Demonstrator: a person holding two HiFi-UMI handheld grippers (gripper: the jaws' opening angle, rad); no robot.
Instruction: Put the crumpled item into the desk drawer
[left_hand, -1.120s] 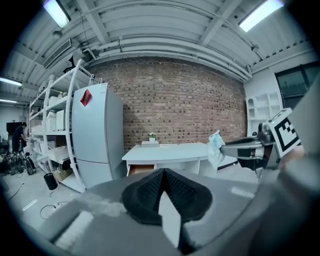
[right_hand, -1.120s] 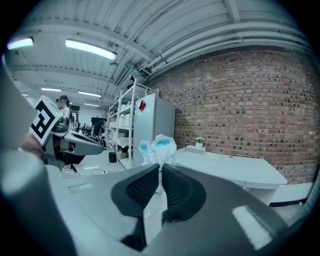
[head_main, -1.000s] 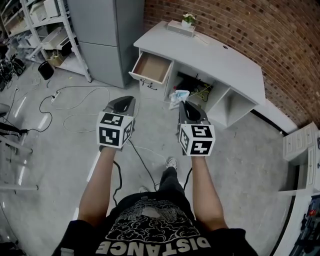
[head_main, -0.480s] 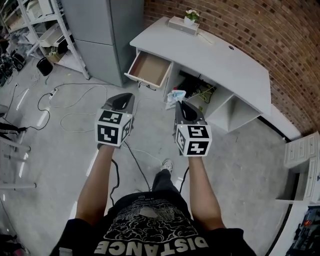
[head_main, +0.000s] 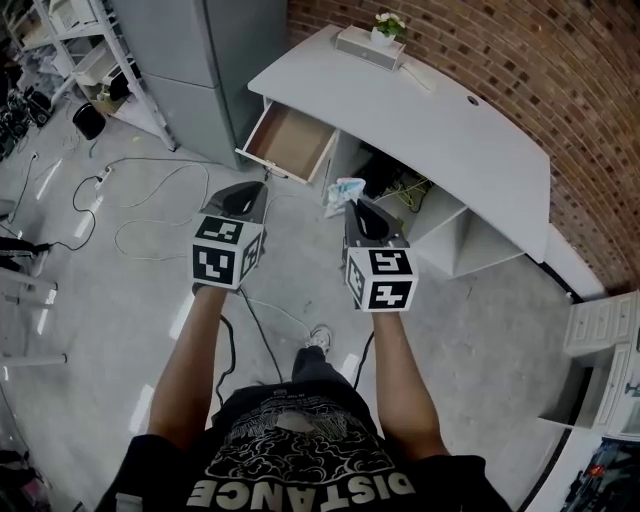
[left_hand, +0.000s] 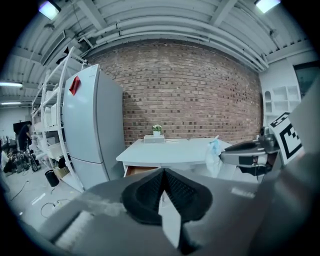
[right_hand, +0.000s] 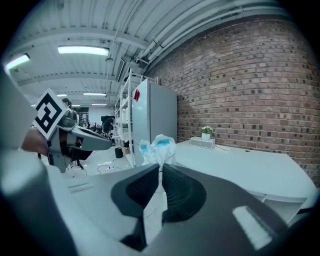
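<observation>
L tool (left_hand: 163, 176) jaws together, empty; drawer (left_hand: 139, 171) open.

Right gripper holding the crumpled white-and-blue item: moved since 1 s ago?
Yes, slightly: the right gripper and its crumpled white-and-blue item sit nearer the open drawer of the white desk.

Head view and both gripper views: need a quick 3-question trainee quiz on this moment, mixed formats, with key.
1. True or false: the drawer of the desk is shut.
2. Fill in: the left claw is closed, holding ____.
3. Pick one: the crumpled item is A) in the drawer, B) lying on the desk, C) pinched in the right claw.

Key: 1 false, it stands pulled open; 2 nothing; 3 C.
</observation>
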